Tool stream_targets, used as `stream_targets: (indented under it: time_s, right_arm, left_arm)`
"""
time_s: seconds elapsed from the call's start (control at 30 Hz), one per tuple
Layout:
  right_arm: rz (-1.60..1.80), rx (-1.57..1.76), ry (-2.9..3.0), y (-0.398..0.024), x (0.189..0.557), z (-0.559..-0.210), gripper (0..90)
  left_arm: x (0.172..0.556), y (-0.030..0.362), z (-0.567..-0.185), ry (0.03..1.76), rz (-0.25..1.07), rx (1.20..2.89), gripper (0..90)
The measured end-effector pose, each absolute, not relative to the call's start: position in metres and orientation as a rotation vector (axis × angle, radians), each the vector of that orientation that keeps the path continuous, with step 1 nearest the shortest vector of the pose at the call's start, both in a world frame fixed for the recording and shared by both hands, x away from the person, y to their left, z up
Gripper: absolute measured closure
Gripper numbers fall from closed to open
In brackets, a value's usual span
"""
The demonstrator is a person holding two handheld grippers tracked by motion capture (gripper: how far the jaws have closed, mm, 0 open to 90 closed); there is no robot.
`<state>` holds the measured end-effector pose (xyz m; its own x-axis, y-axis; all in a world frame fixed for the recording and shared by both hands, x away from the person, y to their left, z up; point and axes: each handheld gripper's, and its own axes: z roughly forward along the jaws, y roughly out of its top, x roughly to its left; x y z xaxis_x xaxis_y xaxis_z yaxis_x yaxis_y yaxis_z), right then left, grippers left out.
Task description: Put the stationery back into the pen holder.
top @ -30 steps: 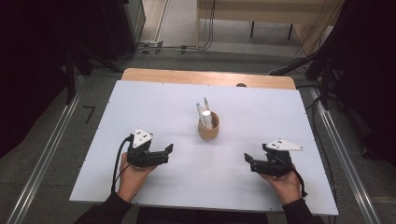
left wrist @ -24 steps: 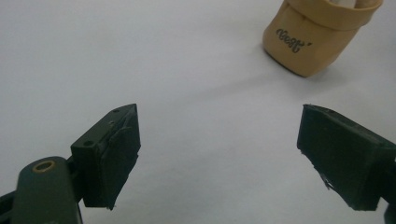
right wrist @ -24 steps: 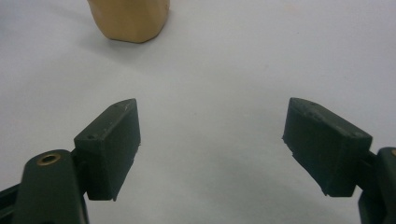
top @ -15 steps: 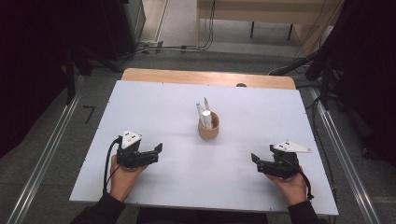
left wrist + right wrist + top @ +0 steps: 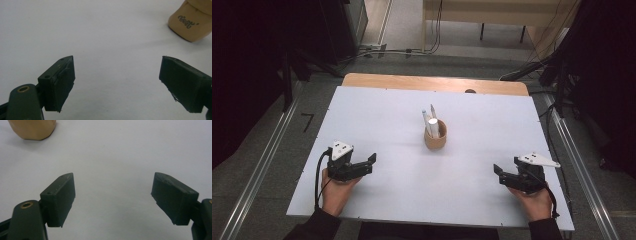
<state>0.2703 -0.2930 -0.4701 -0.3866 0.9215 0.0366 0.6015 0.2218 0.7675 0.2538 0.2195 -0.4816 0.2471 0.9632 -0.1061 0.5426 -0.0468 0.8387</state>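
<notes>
One tan cup (image 5: 435, 137) stands upright near the middle of the white table (image 5: 377, 115), its long axis vertical and its mouth facing up. It holds what look like three slim items: a white tube (image 5: 433, 124) standing close to upright, a pen (image 5: 425, 119) leaning a little to the left, and another pen (image 5: 432, 111) behind them pointing up and far; the count is hard to confirm at this size. Dark lettering shows on the cup's side in the left gripper view.

There are two grippers, both well apart from the cup. The left gripper (image 5: 371, 161) sits at the near left, pointing right, jaws spread wide over bare table. The right gripper (image 5: 497, 171) sits at the near right, pointing left, jaws likewise wide apart and holding nothing.
</notes>
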Motion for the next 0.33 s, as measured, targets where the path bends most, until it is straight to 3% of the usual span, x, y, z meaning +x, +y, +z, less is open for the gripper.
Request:
stream_targets:
  time_s: [0.33]
  right_arm:
    - [0.98,1.457,2.017,-0.316,0.268,-0.472,17.8]
  left_arm:
    - [0.254,0.233,-0.485,1.455,0.647,1.68,13.2]
